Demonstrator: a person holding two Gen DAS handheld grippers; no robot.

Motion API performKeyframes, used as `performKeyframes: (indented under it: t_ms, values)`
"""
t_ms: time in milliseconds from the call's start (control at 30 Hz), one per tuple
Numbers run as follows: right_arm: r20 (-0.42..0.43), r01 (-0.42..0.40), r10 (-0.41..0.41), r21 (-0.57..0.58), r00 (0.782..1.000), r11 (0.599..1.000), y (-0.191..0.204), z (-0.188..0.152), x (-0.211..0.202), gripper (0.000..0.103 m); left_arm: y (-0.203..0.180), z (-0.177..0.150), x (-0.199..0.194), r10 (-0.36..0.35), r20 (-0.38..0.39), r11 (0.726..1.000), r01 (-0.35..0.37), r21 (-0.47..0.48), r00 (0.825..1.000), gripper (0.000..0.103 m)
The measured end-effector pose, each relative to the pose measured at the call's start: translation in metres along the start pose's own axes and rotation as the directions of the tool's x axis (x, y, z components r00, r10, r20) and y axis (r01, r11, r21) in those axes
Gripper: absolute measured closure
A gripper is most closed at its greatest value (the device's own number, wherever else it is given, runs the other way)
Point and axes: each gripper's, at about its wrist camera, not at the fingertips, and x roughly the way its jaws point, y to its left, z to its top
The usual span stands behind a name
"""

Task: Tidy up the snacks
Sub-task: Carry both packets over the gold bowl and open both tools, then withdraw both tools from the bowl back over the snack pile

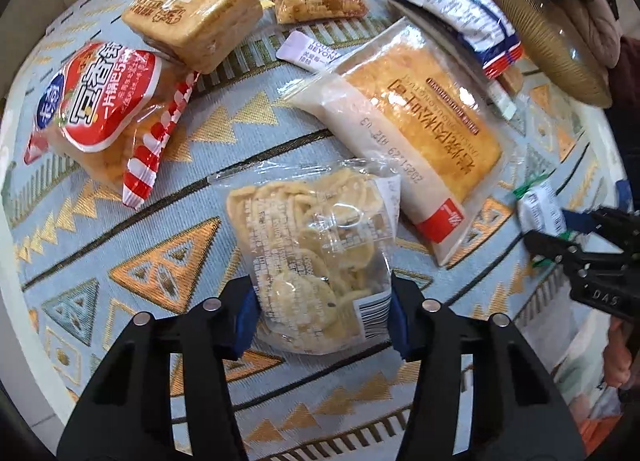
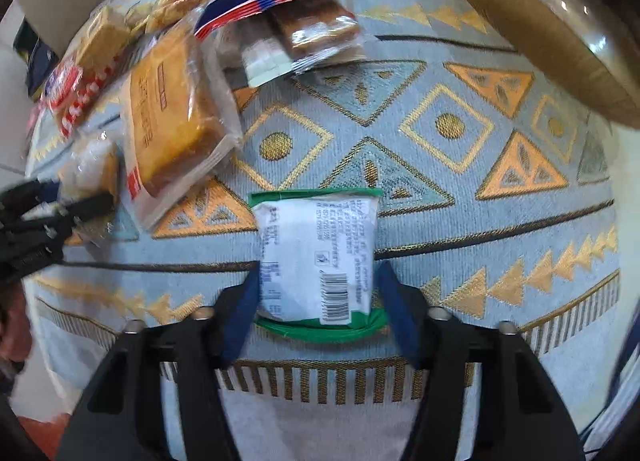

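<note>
Crowding snack packets (image 1: pixel 404 117) leave open cloth (image 2: pixel 480 189) rightward.

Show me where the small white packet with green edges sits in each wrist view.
Left wrist view: the small white packet with green edges lies at the far right, with the right gripper around it.
Right wrist view: it lies at centre, between the gripper's blue pads.
Shared landmark: the long clear-wrapped golden bread packet on the patterned cloth.
</note>
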Motion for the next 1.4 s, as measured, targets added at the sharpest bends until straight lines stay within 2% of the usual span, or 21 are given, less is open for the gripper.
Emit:
performKeyframes:
  t_ms: [133,267,433,633,800,933,1000,1067,1100,1133,1233,1333,1400]
  values:
    - [0.037,-0.1,0.099,0.022,0.994,0.995,-0.003,-0.001,-0.017,0.053,0.013,-0.014,-0.024,-0.097,0.054,0.995,0.098,-0.016,0.994,0.052]
    - [0.108,-0.131,0.128,0.02,0.986,0.991,-0.005,0.007,-0.045,0.053,0.003,-0.007,-0.047,-0.151,0.105,0.989,0.149,0.022,0.983,0.052]
    - [0.19,-0.087,0.069,0.089,0.979,0.992,-0.041,0.027,-0.077,0.053,-0.044,0.021,-0.072,-0.202,0.141,0.972,0.181,0.149,0.969,0.052]
    - [0.252,-0.008,-0.049,0.224,0.966,0.975,-0.093,0.054,-0.113,0.053,-0.113,0.081,-0.097,-0.288,0.112,0.92,0.242,0.308,0.951,0.052]
    - [0.301,0.062,-0.164,0.32,0.94,0.945,-0.122,0.079,-0.149,0.053,-0.156,0.128,-0.119,-0.318,0.156,0.891,0.239,0.385,0.935,0.052]
    - [0.326,0.097,-0.224,0.366,0.919,0.926,-0.134,0.097,-0.165,0.053,-0.201,0.17,-0.13,-0.347,0.209,0.871,0.231,0.435,0.914,0.051]
    - [0.333,0.104,-0.244,0.388,0.911,0.916,-0.139,0.106,-0.163,0.05,-0.218,0.184,-0.127,-0.353,0.227,0.861,0.22,0.459,0.908,0.044]
    - [0.31,0.115,-0.266,0.429,0.913,0.896,-0.153,0.114,-0.157,0.038,-0.227,0.193,-0.12,-0.322,0.247,0.867,0.18,0.465,0.914,0.025]
    - [0.291,0.099,-0.248,0.444,0.924,0.891,-0.162,0.115,-0.15,0.035,-0.227,0.195,-0.117,-0.319,0.24,0.867,0.18,0.464,0.917,0.025]
    - [0.28,0.093,-0.24,0.451,0.93,0.887,-0.166,0.113,-0.146,0.037,-0.224,0.195,-0.112,-0.313,0.234,0.873,0.182,0.453,0.921,0.025]
    - [0.269,0.103,-0.246,0.453,0.931,0.886,-0.166,0.099,-0.143,0.038,-0.207,0.183,-0.107,-0.306,0.214,0.881,0.191,0.432,0.928,0.025]
    - [0.262,0.113,-0.227,0.389,0.938,0.914,-0.139,0.092,-0.139,0.038,-0.179,0.165,-0.114,-0.295,0.197,0.896,0.2,0.396,0.935,0.025]
    - [0.274,0.091,-0.186,0.326,0.944,0.941,-0.111,0.093,-0.145,0.038,-0.151,0.149,-0.131,-0.271,0.218,0.917,0.183,0.354,0.938,0.025]
